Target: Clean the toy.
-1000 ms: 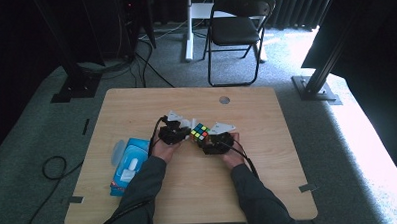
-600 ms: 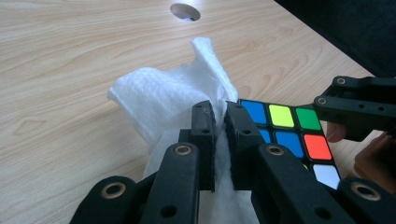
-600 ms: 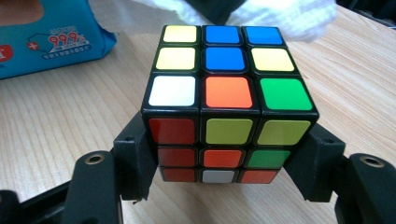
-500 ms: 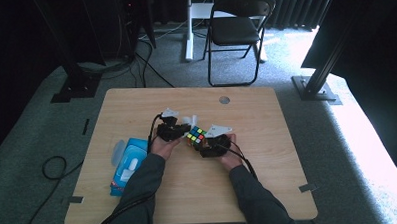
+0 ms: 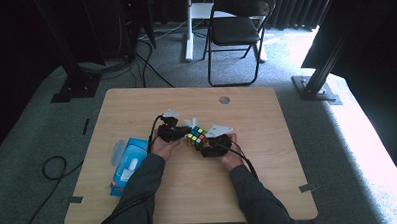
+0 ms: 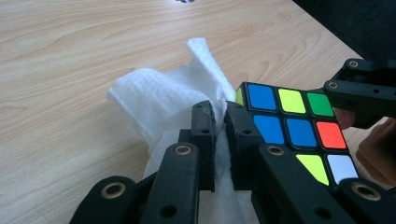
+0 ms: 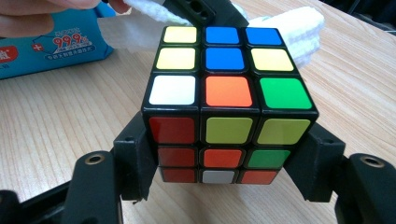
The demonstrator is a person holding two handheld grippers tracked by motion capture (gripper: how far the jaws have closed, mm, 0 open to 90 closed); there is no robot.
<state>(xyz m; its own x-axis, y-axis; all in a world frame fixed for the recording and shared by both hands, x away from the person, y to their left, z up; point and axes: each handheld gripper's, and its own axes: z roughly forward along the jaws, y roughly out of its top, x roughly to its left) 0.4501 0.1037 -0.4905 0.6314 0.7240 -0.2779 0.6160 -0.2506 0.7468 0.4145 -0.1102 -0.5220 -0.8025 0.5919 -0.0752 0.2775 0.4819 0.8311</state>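
Observation:
A scrambled colour cube (image 7: pixel 229 93) is clamped by its two sides between the jaws of my right gripper (image 7: pixel 229 161), a little above the wooden table (image 5: pixel 267 119). My left gripper (image 6: pixel 219 114) is shut on a crumpled white wipe (image 6: pixel 159 93), and the wipe rests against the cube's (image 6: pixel 294 121) far side. In the high view both grippers meet at the table's middle, the left gripper (image 5: pixel 182 132) on the left of the cube (image 5: pixel 196 135) and the right gripper (image 5: pixel 203 142) on its right.
A blue packet of wet wipes (image 5: pixel 128 164) lies on the table to the left of the person's left forearm. A round cable hole (image 5: pixel 224 99) sits near the far edge. A black folding chair (image 5: pixel 233 30) stands beyond the table.

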